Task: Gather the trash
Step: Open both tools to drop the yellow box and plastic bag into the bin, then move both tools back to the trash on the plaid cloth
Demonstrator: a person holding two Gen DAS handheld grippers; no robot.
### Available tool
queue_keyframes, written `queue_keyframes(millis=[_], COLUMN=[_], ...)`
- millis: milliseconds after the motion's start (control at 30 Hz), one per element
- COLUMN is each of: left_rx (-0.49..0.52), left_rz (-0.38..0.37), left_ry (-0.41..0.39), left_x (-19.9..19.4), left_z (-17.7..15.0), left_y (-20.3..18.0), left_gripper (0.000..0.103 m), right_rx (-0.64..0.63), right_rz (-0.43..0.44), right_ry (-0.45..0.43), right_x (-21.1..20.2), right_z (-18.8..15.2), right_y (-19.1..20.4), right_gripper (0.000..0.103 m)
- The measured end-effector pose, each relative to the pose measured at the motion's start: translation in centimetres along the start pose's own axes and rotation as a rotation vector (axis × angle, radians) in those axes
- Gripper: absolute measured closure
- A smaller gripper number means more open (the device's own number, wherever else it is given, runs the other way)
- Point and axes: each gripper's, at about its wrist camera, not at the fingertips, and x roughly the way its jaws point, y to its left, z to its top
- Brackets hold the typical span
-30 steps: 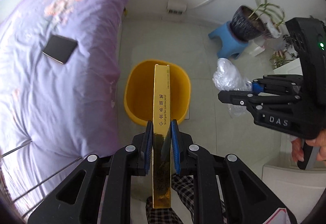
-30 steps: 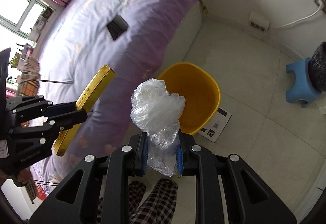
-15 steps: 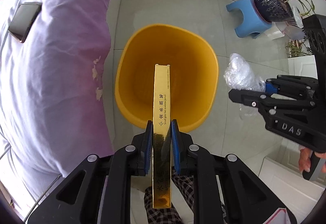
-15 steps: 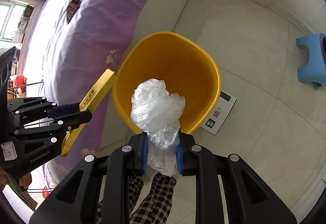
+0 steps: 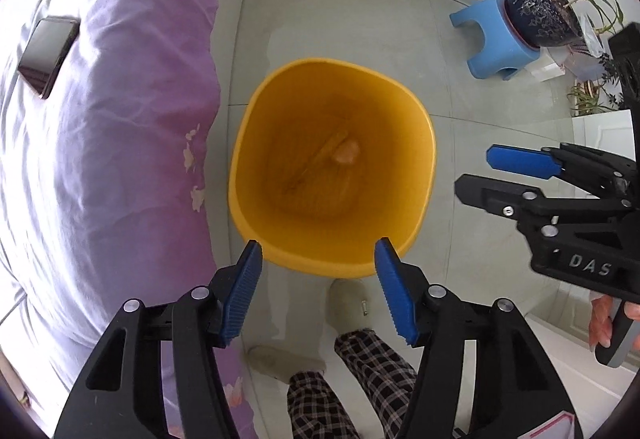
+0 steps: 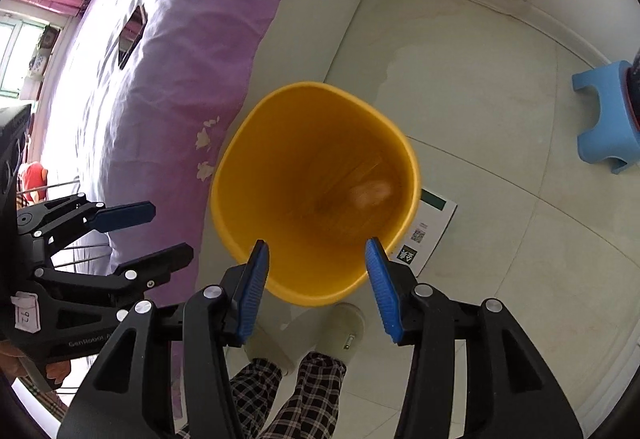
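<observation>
While my left fingers (image 5: pixel 318 267) and right fingers (image 6: pixel 316 265) are both opening with nothing between them, the yellow bin (image 5: pixel 424 195) stands on the floor beside the bed (image 5: pixel 120 119). Inside lie a stiff, light gold box (image 5: pixel 320 163), best pinched across its narrow sides, and a soft, slippery plastic bag (image 5: pixel 346 153).
</observation>
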Motion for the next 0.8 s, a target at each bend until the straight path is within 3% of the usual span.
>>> queue_keyframes(millis=[400, 800], left_rx=[-0.006, 0.002], left_rz=[0.033, 0.036], left_ry=[-0.071, -0.233], left_x=[-4.8, -16.1], left_z=[-1.4, -6.1], left_y=[0.2, -1.1], left_gripper=[0.041, 0.039], right_rx=[0.009, -0.013], right_rz=[-0.037, -0.133], right_ry=[-0.057, -0.224], right_x=[-6.2, -18.3], right_z=[-2.3, -7.5], right_y=[2.6, 8.2], right_gripper=[0.052, 0.052])
